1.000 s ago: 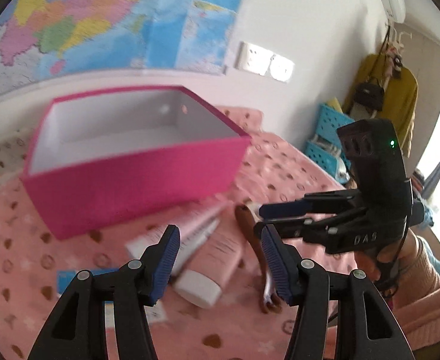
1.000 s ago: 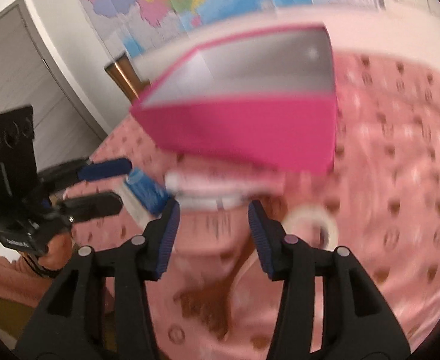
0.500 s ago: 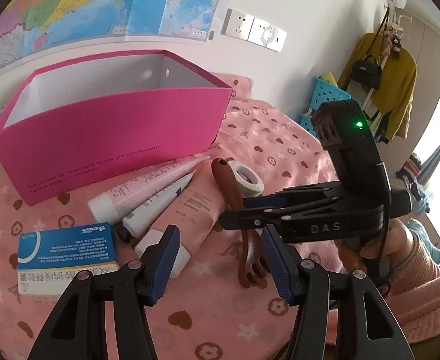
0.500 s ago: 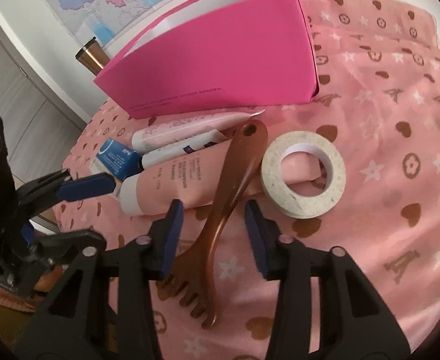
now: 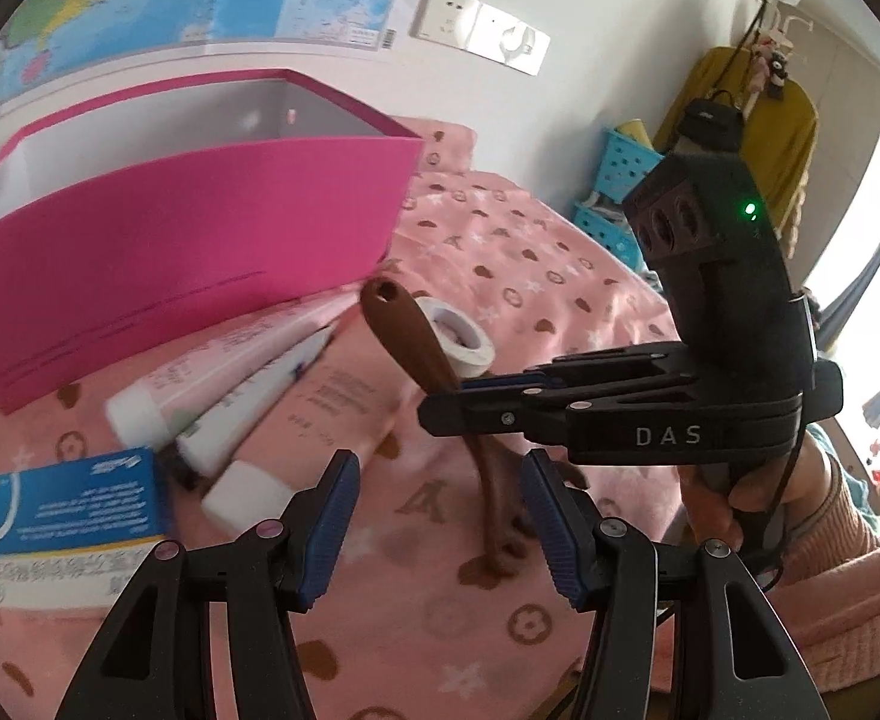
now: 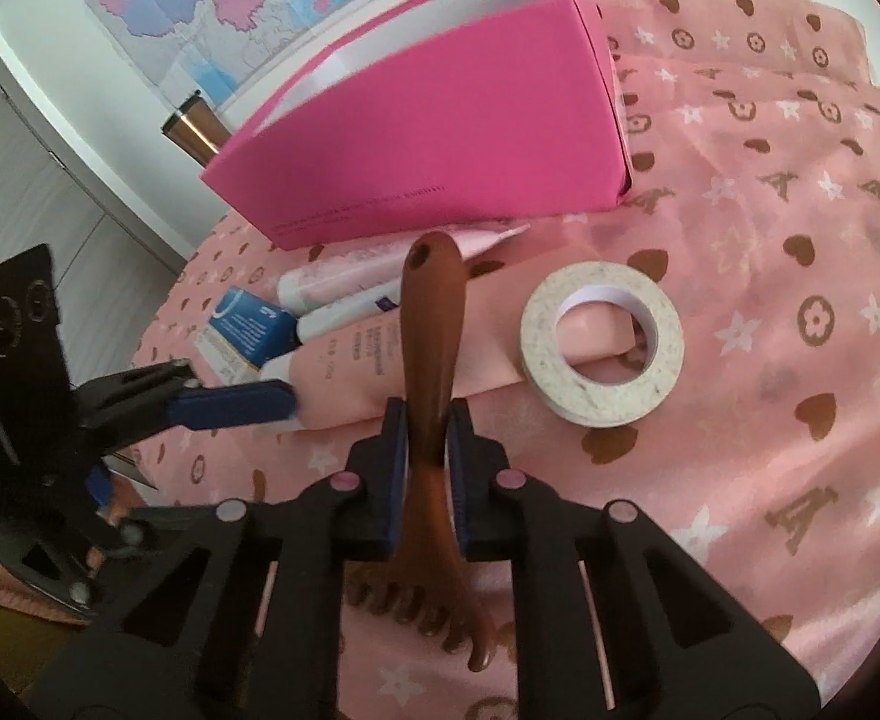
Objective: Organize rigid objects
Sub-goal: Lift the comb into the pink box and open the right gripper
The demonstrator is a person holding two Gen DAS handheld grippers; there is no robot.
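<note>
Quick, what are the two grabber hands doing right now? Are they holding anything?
Left gripper: open, holding nothing, above the pink cloth.
Right gripper: closed on the brown comb, pinching its handle.

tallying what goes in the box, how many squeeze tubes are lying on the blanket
3, side by side in front of the pink box: pale pink tube nearest the box, slim white tube in the middle, big peach tube beside the brown comb. More may be hidden underneath.

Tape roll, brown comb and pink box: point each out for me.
tape roll [image 6: 602, 343], right wrist view, on its flat top ring.
brown comb [image 6: 434, 300], right wrist view, on its handle.
pink box [image 6: 440, 138], right wrist view, on its front wall.
</note>
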